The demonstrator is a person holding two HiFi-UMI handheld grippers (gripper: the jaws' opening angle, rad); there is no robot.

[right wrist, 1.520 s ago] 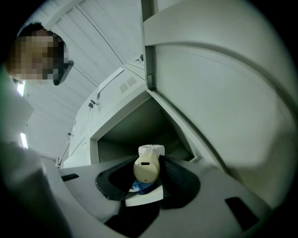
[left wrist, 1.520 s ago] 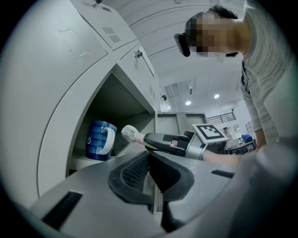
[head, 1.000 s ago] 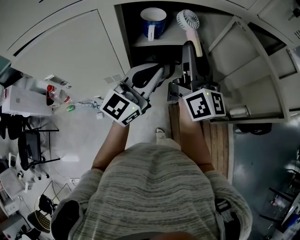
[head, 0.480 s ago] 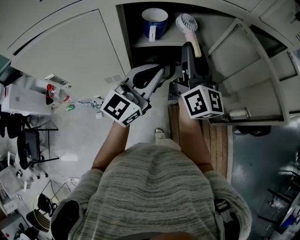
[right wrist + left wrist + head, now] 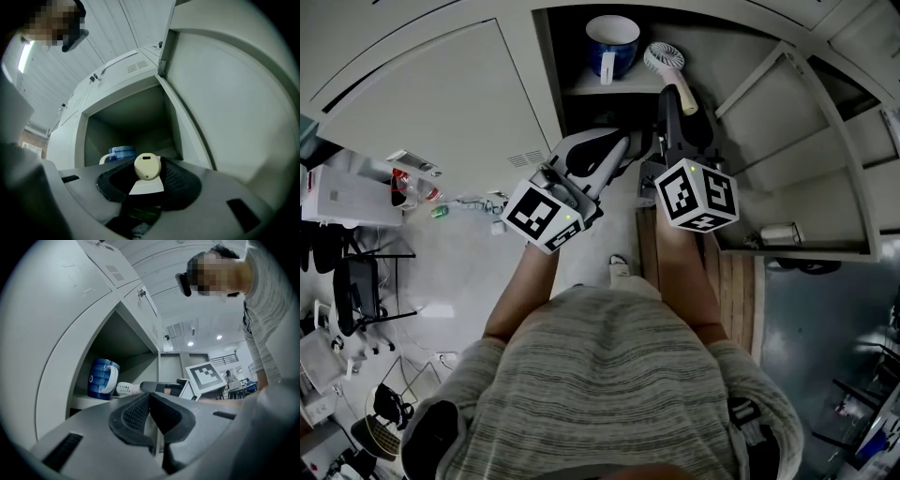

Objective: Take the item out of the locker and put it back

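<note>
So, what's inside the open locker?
A blue mug and a small fan, its handle gripped by the right tongs. The space below the shelf is mostly covered.

A bank of pale grey lockers (image 5: 422, 94) is ranged along the wall, and a small vent slot (image 5: 525, 157) is cut into a closed door. At the left the floor (image 5: 450, 281) is pale and glossy. A strip of wooden boards (image 5: 736, 291) is laid beside it, and a darker blue-grey surface (image 5: 825, 328) is seen at the right. Black chairs (image 5: 356, 291) and a white piece of furniture (image 5: 337, 202) are set at the far left. In the left gripper view, round ceiling lights (image 5: 191, 344) are lit above distant desks (image 5: 241, 386). In the right gripper view, a white panelled ceiling (image 5: 108, 33) is crossed by a bright strip light (image 5: 24, 55).
</note>
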